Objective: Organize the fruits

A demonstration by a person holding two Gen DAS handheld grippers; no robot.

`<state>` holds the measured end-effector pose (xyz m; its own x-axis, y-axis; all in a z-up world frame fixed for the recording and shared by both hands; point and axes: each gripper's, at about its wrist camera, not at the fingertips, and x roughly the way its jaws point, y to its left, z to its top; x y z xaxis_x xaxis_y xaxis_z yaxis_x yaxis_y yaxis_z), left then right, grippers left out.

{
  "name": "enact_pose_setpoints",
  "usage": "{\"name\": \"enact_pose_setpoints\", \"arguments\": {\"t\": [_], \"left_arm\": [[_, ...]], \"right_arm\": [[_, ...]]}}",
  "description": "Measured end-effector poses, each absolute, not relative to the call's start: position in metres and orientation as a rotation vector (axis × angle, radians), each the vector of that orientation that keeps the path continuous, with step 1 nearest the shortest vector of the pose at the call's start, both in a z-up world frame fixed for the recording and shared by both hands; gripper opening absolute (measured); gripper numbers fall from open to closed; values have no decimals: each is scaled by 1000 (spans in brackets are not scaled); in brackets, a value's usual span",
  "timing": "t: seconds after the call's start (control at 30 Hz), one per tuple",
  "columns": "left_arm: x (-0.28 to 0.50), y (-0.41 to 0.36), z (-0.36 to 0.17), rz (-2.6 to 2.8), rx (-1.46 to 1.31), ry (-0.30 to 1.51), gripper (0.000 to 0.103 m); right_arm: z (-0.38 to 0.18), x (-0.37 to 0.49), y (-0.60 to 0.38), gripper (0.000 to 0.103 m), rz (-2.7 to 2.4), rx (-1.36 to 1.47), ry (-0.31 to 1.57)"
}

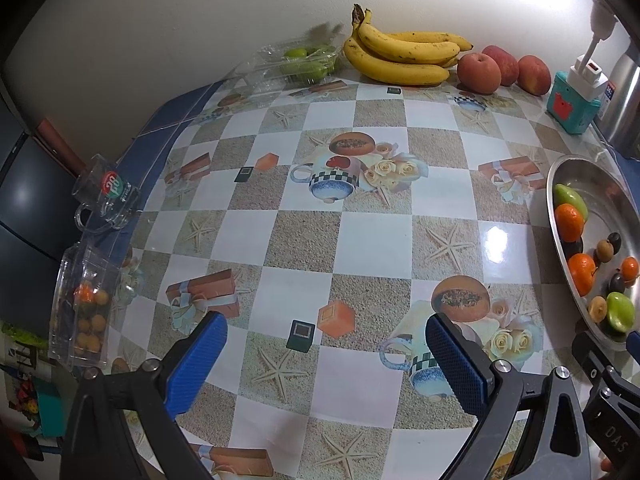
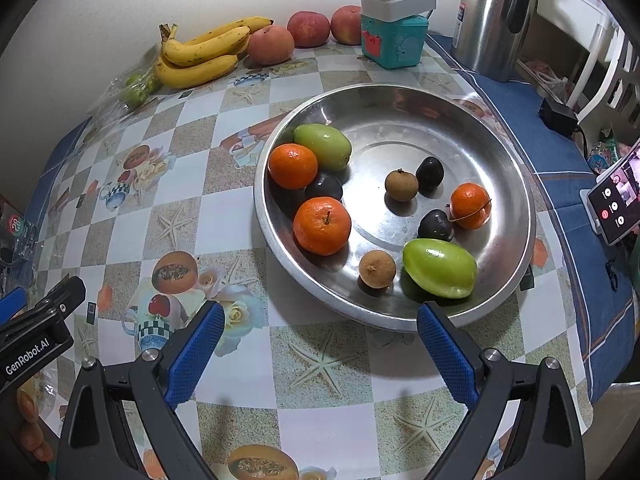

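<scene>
While fingers (image 2: 202, 354) gape, banana bunch (image 2: 200, 56) lies stems leftward.

Bare tablecloth (image 1: 376, 240) lies between bowl (image 2: 516, 184) and plastic box (image 1: 80, 300).

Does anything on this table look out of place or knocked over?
Yes. At the table's left edge a glass mug appears tipped on its side, and a clear plastic box of small fruit stands on end. The fruit in the metal bowl looks undisturbed.

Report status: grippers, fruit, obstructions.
Left gripper open, empty. Right gripper open, empty, short of round steel bowl. Mixed small fruit inside. Nothing blocking.
</scene>
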<state>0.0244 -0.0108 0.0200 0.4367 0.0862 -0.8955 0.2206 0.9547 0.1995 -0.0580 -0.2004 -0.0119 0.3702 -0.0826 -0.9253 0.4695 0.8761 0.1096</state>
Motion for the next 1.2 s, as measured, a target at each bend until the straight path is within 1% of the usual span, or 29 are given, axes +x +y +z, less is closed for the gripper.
{"name": "enact_pose_setpoints", "arguments": {"t": [1.2], "left_arm": [[22,-15,16,-108,321,1135,101]], "right_arm": [[-11,-60,-204,97,-387,397,1137]]}}
